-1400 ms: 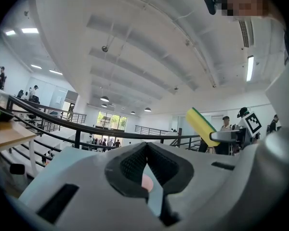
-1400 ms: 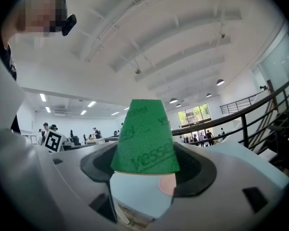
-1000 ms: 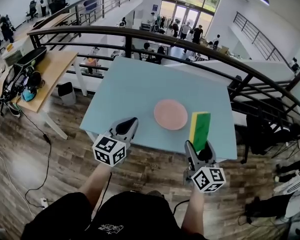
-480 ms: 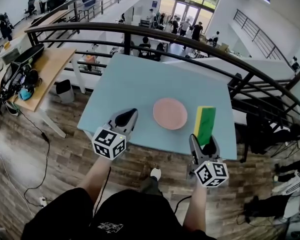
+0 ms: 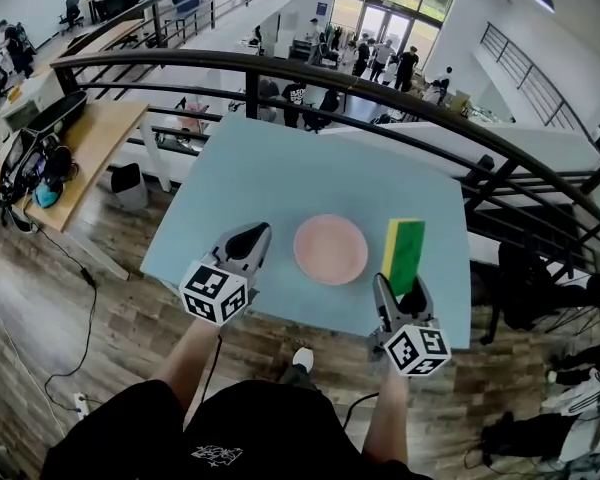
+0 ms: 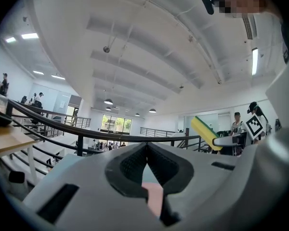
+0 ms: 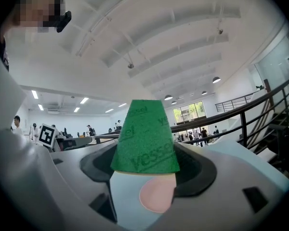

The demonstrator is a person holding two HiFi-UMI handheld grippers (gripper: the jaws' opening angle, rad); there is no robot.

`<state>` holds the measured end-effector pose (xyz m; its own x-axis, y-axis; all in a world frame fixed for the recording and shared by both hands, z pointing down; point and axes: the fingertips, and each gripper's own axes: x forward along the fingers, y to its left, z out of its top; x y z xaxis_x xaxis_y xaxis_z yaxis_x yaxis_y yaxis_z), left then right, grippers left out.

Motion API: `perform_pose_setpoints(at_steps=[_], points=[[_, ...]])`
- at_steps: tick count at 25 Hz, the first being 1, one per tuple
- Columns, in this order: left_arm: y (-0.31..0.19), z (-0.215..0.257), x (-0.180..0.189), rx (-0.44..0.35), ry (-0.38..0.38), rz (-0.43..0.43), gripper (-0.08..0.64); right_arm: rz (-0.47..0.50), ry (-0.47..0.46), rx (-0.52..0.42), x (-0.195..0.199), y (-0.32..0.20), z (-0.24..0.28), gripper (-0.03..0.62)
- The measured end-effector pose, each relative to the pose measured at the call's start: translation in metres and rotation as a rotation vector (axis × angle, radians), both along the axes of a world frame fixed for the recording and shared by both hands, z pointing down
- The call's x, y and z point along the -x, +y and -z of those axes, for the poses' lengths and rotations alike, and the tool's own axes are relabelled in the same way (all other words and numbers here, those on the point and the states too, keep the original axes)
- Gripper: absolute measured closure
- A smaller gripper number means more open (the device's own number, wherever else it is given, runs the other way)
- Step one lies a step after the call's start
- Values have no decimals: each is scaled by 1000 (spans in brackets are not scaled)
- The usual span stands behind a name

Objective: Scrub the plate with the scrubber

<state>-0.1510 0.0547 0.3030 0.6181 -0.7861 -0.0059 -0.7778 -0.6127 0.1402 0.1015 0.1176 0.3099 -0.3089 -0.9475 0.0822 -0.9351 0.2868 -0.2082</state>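
1. Closest to the person, the right gripper (image 5: 400, 293) has its jaws clamped on the lower end of the scrubber (image 5: 402, 249), a yellow sponge with a green scouring face that stands nearly upright out of the jaws, so the pick-up looks done
2. The left gripper (image 5: 252, 232) has its jaws pressed together with nothing between them; it hovers over the near-left part of the table (image 5: 270, 168), near the left edge of the plate (image 5: 330, 249) but apart from it
3. The plate, pink and round, lies flat near the table's front edge, between the two grippers, with nothing on it that I can make out
4. The scrubber is held up in the air just right of the plate and does not touch it, so I judge that the scrubbing itself has not begun: what is left is to bring the sponge over the plate, lay the green face down on it and rub across the surface, perhaps with the left gripper steadying the rim
5. Beyond the table's far edge run a dark railing (image 5: 380, 98) and a lower floor with people on it, all well apart from the work
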Motion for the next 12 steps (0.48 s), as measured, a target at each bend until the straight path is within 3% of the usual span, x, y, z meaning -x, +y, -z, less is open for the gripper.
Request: perform_pose_setpoints(at_steps=[12], points=[[-70, -23, -77, 84, -4, 25, 552, 113, -26, 48, -60, -105, -16, 259]])
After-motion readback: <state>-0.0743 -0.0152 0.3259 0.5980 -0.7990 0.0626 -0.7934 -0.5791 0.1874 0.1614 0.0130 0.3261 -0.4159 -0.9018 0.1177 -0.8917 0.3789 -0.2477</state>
